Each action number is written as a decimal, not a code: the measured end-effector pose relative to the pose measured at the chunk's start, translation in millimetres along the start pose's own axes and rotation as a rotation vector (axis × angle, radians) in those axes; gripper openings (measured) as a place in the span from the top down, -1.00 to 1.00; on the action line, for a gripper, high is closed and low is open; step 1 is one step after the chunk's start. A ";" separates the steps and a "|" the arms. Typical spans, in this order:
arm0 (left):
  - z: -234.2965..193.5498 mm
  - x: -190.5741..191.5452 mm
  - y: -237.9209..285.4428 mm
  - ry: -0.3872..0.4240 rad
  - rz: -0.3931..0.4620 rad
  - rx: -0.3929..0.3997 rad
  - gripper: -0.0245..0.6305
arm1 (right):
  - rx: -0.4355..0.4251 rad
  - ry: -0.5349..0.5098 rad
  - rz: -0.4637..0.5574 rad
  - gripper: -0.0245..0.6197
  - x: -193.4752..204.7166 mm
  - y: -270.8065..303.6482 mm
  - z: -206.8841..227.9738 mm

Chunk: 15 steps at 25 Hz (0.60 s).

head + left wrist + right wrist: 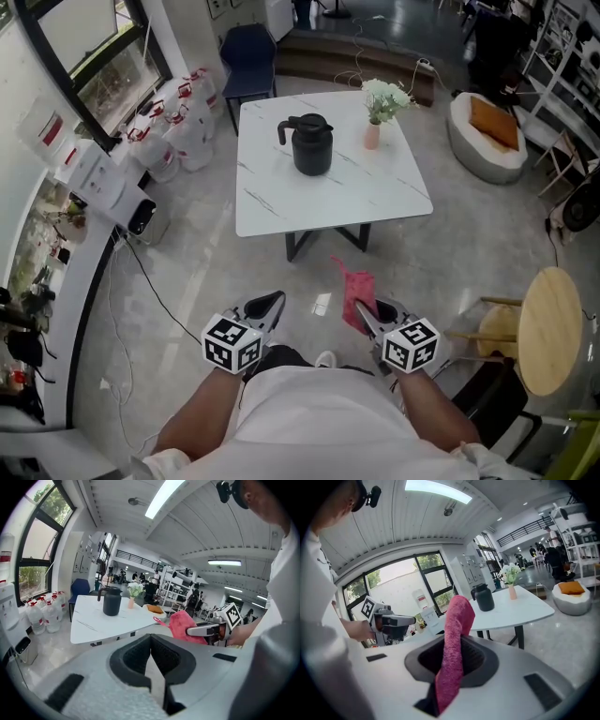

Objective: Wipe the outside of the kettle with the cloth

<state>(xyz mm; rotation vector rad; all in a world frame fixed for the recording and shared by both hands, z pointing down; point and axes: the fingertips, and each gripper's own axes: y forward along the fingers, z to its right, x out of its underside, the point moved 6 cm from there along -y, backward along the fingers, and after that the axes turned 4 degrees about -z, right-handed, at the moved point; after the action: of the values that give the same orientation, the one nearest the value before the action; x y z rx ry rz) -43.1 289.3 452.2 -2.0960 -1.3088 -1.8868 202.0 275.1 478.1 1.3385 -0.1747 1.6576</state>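
Right gripper (458, 644): my jaws are clamped on the pink cloth (459, 616). The cloth stands up out of the grip and folds over at its top. Left gripper (151, 643): my jaws are pressed together with nothing between them.

Only the head view shows both grippers at once. They are side by side, low in front of my body and above the floor (187, 281), well short of the table (281, 220). The cloth hangs forward from the right gripper there.

The left gripper view shows the right gripper from the side, with the cloth bunched at its tip. It also shows metal shelving (176, 590) and ceiling strip lights (161, 498), which the head view does not show. The right gripper view adds the large windows (408, 585) and a water dispenser (422, 606) behind the left gripper.

The black kettle (311, 143) stands upright near the middle of the white marble-pattern table, well apart from both grippers. A pink vase of white flowers (373, 131) stands near it on the same top.

Around the table are:
- a blue chair (248, 56) on the far side
- water bottles (178, 131) by the window wall
- a beanbag with an orange cushion (486, 131)
- a round wooden stool (548, 328) to my right
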 end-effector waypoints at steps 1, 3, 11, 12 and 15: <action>-1.5 -1.9 2.0 -0.003 -0.001 -0.001 0.92 | -0.002 0.000 -0.002 0.72 -2.2 1.5 1.7; -4.1 -4.5 7.1 -0.006 -0.006 0.002 0.92 | -0.005 0.001 -0.007 0.72 -5.1 4.5 4.8; -30.6 -14.9 37.9 0.002 -0.032 0.045 0.92 | 0.011 0.015 -0.022 0.72 -11.1 29.8 22.9; -35.9 -18.5 42.4 0.005 -0.032 0.051 0.92 | 0.016 0.017 -0.025 0.72 -12.7 33.3 25.2; -55.9 -33.2 58.6 0.009 -0.027 0.061 0.92 | 0.031 0.018 -0.036 0.72 -21.6 47.3 36.1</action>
<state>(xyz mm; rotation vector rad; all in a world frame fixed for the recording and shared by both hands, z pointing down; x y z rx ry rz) -50.6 203.5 467.9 -2.0494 -1.3809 -1.8388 190.4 215.2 494.8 1.3417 -0.1140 1.6473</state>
